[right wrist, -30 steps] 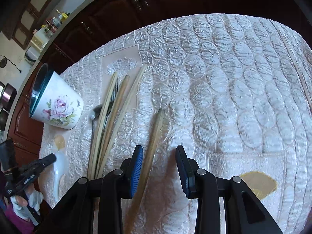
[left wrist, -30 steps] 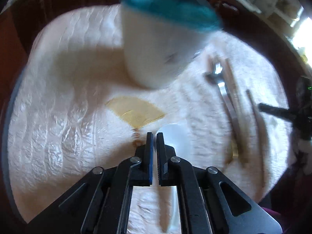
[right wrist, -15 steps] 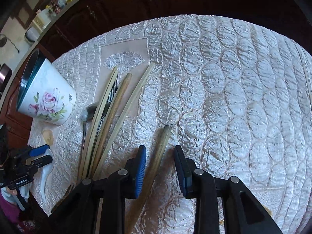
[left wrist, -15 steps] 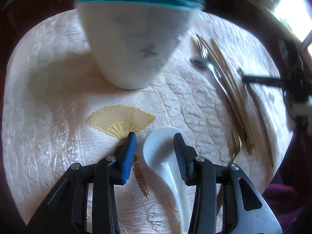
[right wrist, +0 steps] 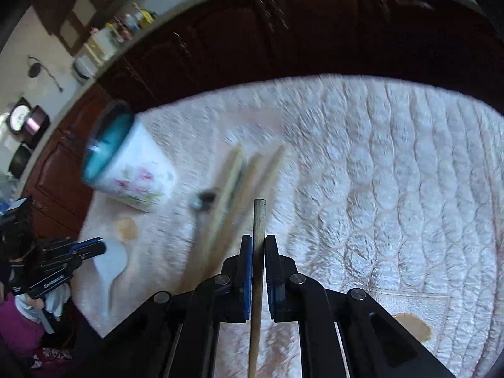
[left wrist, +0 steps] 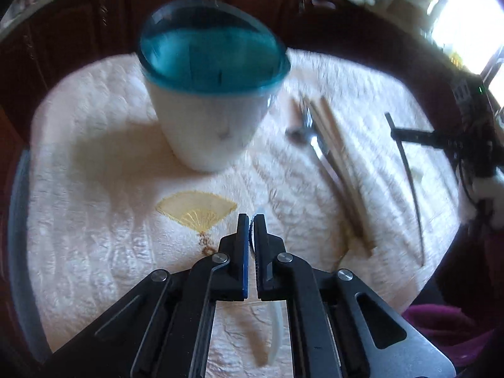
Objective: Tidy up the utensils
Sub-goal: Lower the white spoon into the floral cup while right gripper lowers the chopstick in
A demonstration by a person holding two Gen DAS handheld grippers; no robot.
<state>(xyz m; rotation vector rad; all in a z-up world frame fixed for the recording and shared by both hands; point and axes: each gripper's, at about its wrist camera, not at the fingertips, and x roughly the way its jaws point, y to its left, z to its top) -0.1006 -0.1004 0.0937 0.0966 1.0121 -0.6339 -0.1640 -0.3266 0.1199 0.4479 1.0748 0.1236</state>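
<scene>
Both tongs pinching something

Right gripper [right wrist: 258,245] is clamped on a wooden chopstick [right wrist: 259,217], its tip poking past the pads. Left gripper [left wrist: 250,220] pinches the white spoon [right wrist: 110,263] edge-on (blurry), above the tablecloth [left wrist: 94,220] near the cup [left wrist: 211,126].

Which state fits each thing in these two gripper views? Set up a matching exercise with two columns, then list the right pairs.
Things:
1. wooden stick
2. white spoon
3. floral cup
4. loose utensils

States:
A. standing on the quilted cloth, teal inside
B. clamped in the right gripper
C. lying in a bunch on the cloth
D. pinched in the left gripper

Pairs: 1-B, 2-D, 3-A, 4-C
</scene>
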